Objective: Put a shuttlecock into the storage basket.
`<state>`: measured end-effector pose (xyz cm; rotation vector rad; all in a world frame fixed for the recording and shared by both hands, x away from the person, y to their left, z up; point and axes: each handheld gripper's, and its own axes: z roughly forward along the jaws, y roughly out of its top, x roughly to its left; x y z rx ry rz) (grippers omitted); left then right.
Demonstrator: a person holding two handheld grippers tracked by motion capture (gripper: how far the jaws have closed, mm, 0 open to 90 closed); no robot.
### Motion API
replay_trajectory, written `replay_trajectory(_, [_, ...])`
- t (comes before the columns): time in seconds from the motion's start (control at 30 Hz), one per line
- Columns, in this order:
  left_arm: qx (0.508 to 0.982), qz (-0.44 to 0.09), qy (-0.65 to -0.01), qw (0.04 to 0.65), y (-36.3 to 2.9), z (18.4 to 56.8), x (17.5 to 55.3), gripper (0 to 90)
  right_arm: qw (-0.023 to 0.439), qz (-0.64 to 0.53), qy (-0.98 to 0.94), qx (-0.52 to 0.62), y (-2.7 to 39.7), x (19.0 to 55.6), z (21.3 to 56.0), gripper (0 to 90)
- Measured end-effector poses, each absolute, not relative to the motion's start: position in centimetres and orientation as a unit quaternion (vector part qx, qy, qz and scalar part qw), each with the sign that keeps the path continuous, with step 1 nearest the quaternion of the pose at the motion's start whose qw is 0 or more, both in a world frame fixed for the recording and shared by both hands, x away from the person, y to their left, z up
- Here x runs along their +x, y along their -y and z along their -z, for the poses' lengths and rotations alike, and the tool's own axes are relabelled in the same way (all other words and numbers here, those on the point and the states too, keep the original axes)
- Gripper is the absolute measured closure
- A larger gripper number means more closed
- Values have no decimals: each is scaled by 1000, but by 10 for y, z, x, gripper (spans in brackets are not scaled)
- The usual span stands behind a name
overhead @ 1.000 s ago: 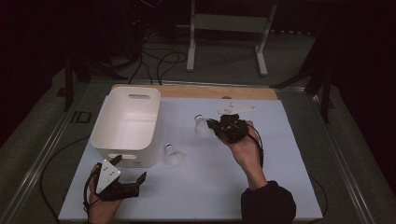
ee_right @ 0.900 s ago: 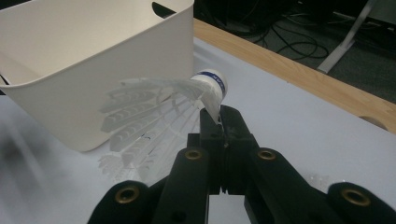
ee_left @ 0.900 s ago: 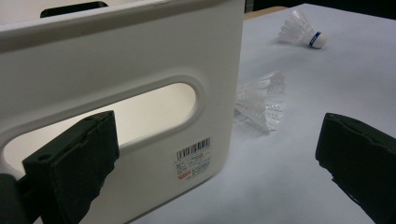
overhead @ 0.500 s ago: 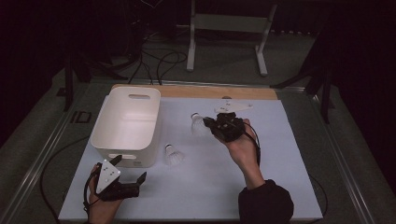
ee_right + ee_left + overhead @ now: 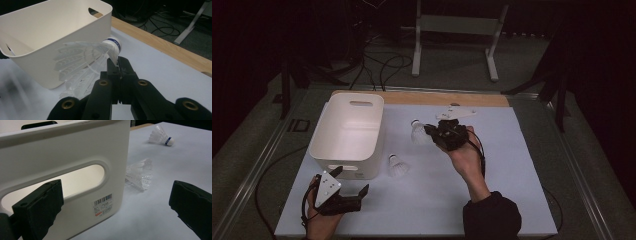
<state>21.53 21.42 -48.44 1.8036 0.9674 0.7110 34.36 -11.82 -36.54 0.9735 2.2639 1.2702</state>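
the right gripper [image 5: 117, 65] pinches a shuttlecock [image 5: 85, 62] by a thin feather edge just beside the bin [image 5: 50, 37], so it could slip loose short of the rim, while the left gripper [image 5: 117, 205] stays spread.

Dim room. Dark floor [image 5: 522, 65] carries loose cables [image 5: 379, 65] and a grey metal stand [image 5: 457, 30] beyond the table [image 5: 522, 165].

Right gripper [image 5: 117, 65] fingers [image 5: 126, 72] pinched together on feather edge of white shuttlecock [image 5: 85, 61], cork end up; white bin [image 5: 50, 27] just behind, on pale counter [image 5: 160, 67].
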Motion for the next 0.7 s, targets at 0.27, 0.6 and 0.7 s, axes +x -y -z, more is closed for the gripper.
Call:
replay_trajectory(0.27, [736,-290,-394,468,-214,484,215,0,184,-453,-801,345,114,345,364,890])
replay_trajectory(0.6, [736,-289,-394,469,-214,484,215,0,170,-463,-798,347,108,348,364,891])
replay_trajectory(0.7, [736,-290,-393,469,-214,484,215,0,164,-468,-797,346,105,348,364,891])
